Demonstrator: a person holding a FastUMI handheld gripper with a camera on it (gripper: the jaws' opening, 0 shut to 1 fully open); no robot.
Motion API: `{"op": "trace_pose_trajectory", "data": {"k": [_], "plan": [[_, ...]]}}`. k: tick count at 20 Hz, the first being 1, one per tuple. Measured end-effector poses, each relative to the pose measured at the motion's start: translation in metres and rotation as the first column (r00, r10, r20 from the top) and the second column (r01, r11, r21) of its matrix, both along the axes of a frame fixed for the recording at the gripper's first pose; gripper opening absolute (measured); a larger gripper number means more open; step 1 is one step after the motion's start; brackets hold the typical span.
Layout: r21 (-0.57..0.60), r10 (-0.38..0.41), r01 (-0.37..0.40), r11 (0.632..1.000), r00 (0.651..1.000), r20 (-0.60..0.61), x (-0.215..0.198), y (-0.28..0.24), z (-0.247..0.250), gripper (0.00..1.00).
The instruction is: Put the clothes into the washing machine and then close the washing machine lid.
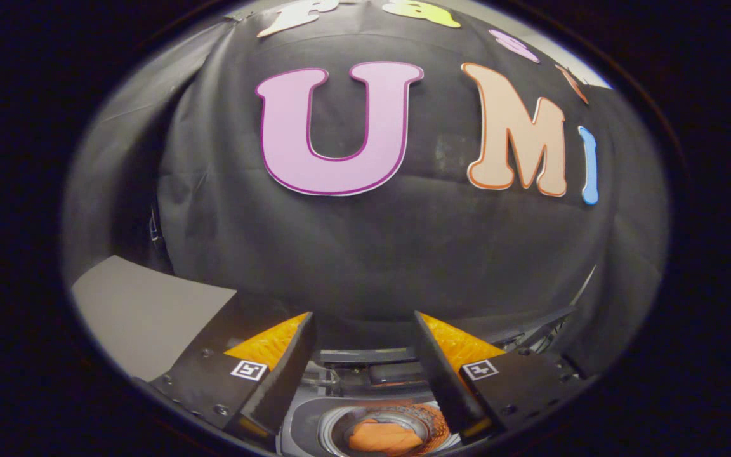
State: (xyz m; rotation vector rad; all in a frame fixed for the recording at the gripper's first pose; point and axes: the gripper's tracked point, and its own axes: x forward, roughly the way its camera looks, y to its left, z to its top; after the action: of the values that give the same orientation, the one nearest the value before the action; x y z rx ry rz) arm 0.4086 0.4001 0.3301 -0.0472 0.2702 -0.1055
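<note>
My gripper (363, 324) is held high and stands open, with nothing between its fingers. Far below, between the two fingers, the washing machine (305, 419) shows its round drum opening (340, 426) from above. An orange garment (384, 437) lies inside the drum. At the back of the machine a dark panel (397, 371) runs across; I cannot tell whether this is the raised lid.
The booth's black cloth wall (365, 254) hangs close ahead, beyond the fingers. A grey flat surface (143, 311) lies off to the left of the left finger. Dark bars and fittings (537, 327) sit beyond the right finger.
</note>
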Motion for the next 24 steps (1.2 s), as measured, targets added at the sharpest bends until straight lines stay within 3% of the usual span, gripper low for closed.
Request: {"op": "trace_pose_trajectory", "data": {"k": [4, 12, 24], "plan": [[0.011, 0.010, -0.009, 1.000, 1.000, -0.025, -0.034, 0.003, -0.013, 0.96], [0.140, 0.033, -0.030, 0.990, 0.999, -0.022, -0.090, -0.007, -0.034, 0.95], [0.110, 0.048, -0.070, 0.991, 0.980, 0.195, -0.192, -0.070, -0.039, 0.95]]}}
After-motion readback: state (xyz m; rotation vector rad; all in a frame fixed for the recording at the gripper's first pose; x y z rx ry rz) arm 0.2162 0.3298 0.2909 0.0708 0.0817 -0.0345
